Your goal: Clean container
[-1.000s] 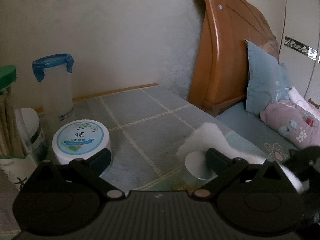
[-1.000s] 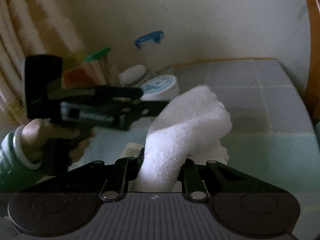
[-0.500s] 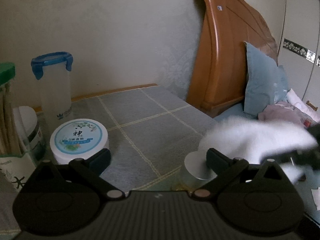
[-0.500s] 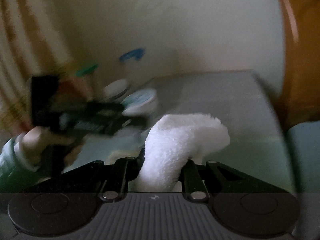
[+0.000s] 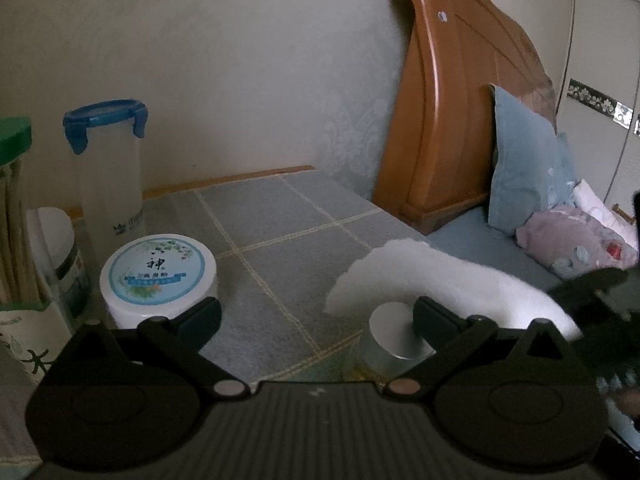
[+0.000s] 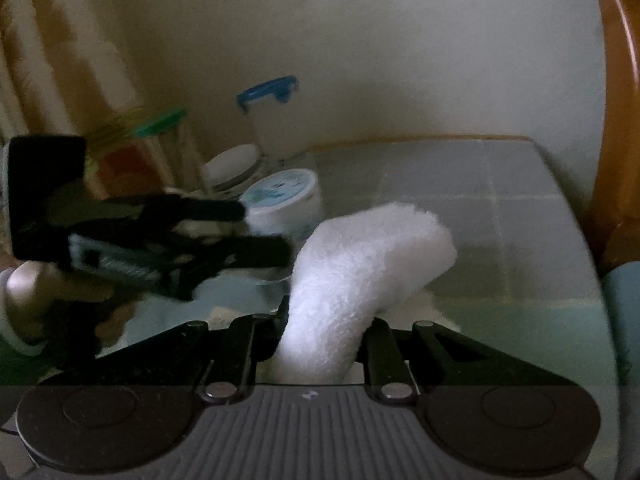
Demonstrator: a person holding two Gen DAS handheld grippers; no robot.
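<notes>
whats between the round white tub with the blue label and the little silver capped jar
Nothing stands there. In the left wrist view, only bare grey checked cloth lies between the round white tub and the small jar, on which the white towel rests.

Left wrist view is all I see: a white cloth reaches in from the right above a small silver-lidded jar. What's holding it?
Observer: The right gripper, shut on the white cloth at its lower end; the rest arches forward.
Visitor: And who holds the gripper I'm looking along?
Observer: A hand with a greenish cuff grips the left gripper by its handle.
Visitor: Anything left of the green-lidded jar?
Observer: A curtain with tan and pale stripes.
</notes>
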